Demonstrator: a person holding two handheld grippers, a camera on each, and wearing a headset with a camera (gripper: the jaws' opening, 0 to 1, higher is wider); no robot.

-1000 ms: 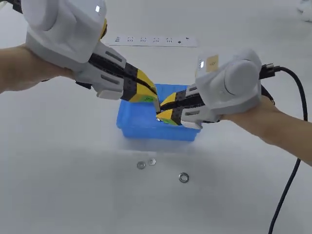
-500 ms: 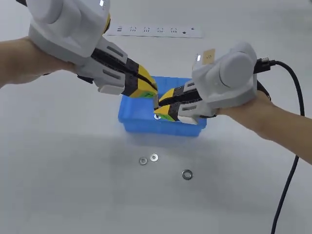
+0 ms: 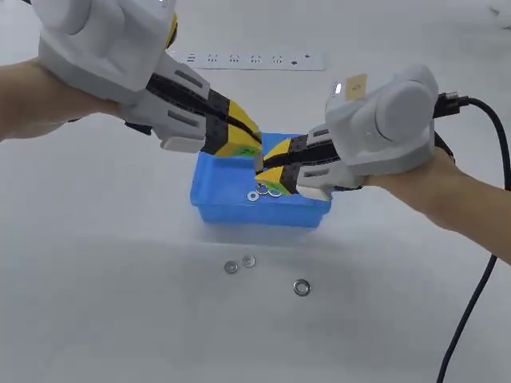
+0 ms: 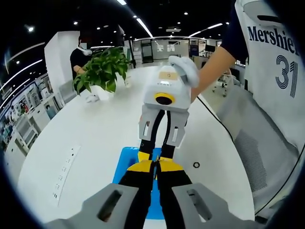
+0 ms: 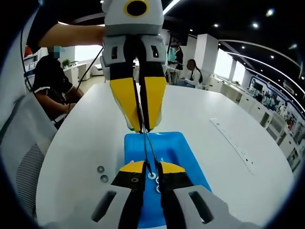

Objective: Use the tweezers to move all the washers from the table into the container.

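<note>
Right gripper: jaws nearly closed, pinching the tweezers legs. Dropped washers lie in the container just under its tips. Ahead, left gripper clamps the tweezers' top. Ease right's squeeze, lift straight up to clear the container wall. Loose washers sit to right's left on the table, with open room around them.

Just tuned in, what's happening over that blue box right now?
A person holds the tweezers between both tools above the blue container: the left tool clamps the back end, and the right tool brackets the legs near the tips. A few washers lie inside it; three more washers lie on the table in front.
</note>
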